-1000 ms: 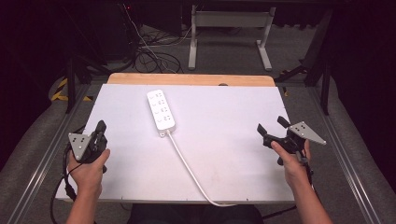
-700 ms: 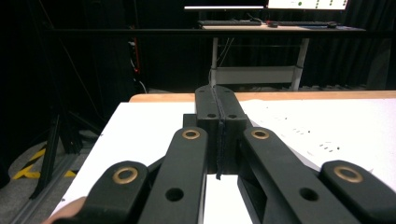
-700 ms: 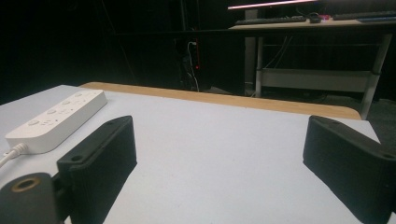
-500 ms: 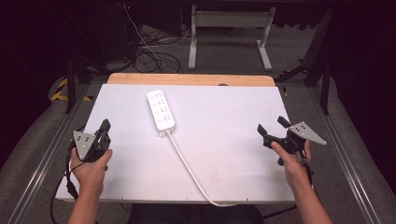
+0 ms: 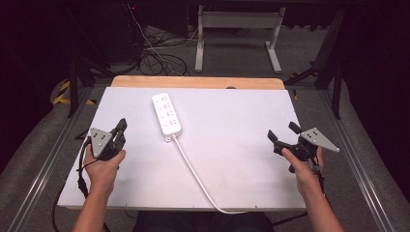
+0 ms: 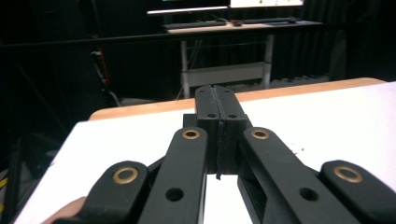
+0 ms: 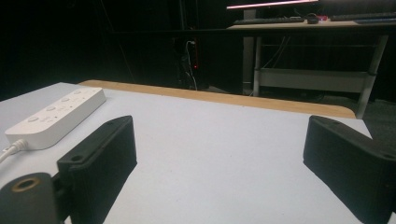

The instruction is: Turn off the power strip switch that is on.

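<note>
Two grippers sat idle at the table's (image 5: 241,174) near corners: left gripper (image 5: 121,129) jaws pressed together, right gripper (image 5: 283,133) jaws spread, both empty. Power strip (image 5: 166,113) lay untouched mid-table toward the far edge, cord (image 5: 193,169) trailing off the near edge. Nothing evidently begun.

left tongs (image 5: 122,126) | moved slightly inward and forward across table since a second ago
</note>
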Tool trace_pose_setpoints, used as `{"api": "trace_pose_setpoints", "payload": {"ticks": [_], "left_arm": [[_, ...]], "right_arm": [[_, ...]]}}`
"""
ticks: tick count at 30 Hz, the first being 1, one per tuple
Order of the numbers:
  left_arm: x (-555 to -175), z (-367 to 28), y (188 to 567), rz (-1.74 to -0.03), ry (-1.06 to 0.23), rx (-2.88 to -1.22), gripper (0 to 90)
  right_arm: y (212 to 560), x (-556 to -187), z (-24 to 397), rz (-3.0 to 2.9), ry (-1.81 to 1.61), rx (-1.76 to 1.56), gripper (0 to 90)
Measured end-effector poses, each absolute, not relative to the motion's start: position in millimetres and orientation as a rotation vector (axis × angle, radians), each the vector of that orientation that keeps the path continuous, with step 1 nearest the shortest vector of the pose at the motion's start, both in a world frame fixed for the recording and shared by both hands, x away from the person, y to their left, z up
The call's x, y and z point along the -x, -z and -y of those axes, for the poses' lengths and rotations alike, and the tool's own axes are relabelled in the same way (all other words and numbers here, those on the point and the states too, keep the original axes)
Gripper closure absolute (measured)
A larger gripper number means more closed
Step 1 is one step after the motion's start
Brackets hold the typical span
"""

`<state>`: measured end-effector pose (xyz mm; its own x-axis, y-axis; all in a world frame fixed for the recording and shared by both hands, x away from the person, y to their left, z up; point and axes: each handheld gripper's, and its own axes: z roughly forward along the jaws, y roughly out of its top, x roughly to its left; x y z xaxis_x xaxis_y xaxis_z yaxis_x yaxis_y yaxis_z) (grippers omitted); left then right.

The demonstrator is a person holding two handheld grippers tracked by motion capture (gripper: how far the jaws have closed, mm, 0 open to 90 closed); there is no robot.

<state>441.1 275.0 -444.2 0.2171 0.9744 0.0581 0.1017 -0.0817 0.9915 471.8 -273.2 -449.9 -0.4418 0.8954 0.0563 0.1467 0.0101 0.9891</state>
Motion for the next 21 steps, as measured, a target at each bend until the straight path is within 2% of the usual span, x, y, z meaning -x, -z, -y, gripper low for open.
{"api": "trace_pose_setpoints", "payload": {"ticks": [17,21], "left_arm": [[-486.9,-238.9,448.4,-1.001,-0.995,-1.672,90.0],[-495.8,-231.3,450.6,-1.011,-0.943,-1.731,90.0]], "right_arm": [[448.8,-473.5,279.1,-1.630,-1.493,-1.091,9.7],[449.1,-474.1,278.5,-1.634,-1.493,-1.089,9.8]]}}
